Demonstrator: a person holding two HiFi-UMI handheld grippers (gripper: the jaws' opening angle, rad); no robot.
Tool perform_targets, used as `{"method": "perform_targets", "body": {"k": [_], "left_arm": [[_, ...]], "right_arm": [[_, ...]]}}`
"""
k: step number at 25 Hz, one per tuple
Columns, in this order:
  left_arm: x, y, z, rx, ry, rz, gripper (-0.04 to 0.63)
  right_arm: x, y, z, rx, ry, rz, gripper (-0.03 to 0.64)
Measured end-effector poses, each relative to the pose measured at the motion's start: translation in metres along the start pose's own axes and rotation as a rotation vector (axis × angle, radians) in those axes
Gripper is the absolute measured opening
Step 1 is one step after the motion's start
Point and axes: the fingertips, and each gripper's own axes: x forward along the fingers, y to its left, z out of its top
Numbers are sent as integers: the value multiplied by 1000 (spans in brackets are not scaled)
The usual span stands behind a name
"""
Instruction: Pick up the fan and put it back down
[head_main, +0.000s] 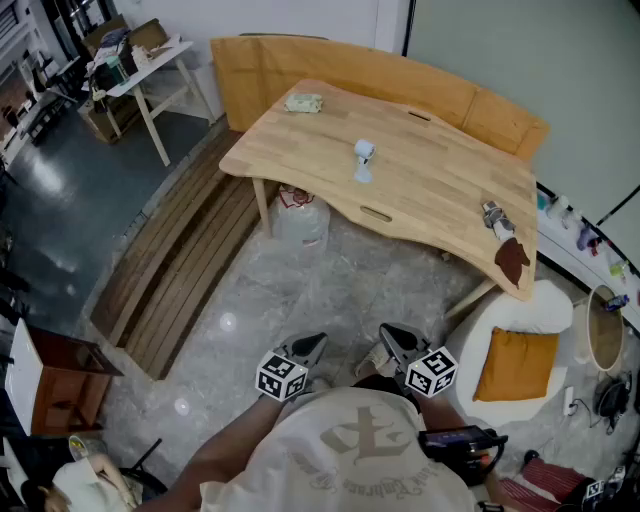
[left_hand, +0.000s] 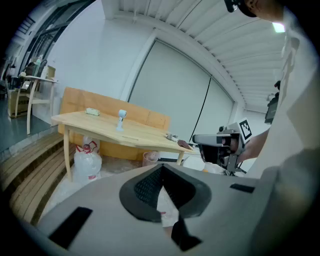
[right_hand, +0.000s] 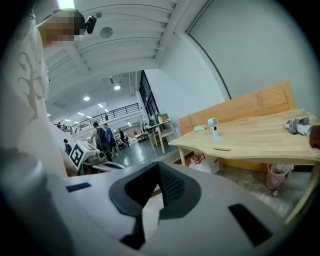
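Standing back from a pale wooden table, a person holds both tools low and close to the body, well apart from the work. The left gripper has its jaws pressed together with nothing between them, as its own view shows. The right gripper is likewise closed tight and empty. The two sit side by side at the 6 o'clock edge of the head view.

The fan, a small white handheld model, stands upright near the middle of the tabletop, at 12 o'clock from the grippers and untouched. It also shows in the left gripper view and the right gripper view, far beyond the jaws.

A crumpled pale cloth lies on the table at 10 o'clock from the fan. A small grey object, too small to identify, lies at 4 o'clock from it, near the table's edge. A white plastic bag sits on the floor under the table, at 7 o'clock from the fan. A white chair with an orange cushion stands at 3 o'clock from the right gripper.
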Motion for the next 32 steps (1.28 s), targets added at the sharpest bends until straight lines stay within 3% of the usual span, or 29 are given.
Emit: {"method": "perform_targets", "body": {"k": [5, 18, 32], "left_arm": [[0, 0, 6, 2, -19, 8, 11], [16, -10, 1, -30, -18, -21, 11], [80, -19, 38, -47, -14, 70, 11]], "right_arm": [[-4, -6, 9, 41, -51, -6, 14], [-28, -17, -3, 40, 41, -70, 14], [-28, -98, 25, 56, 44, -6, 14]]}}
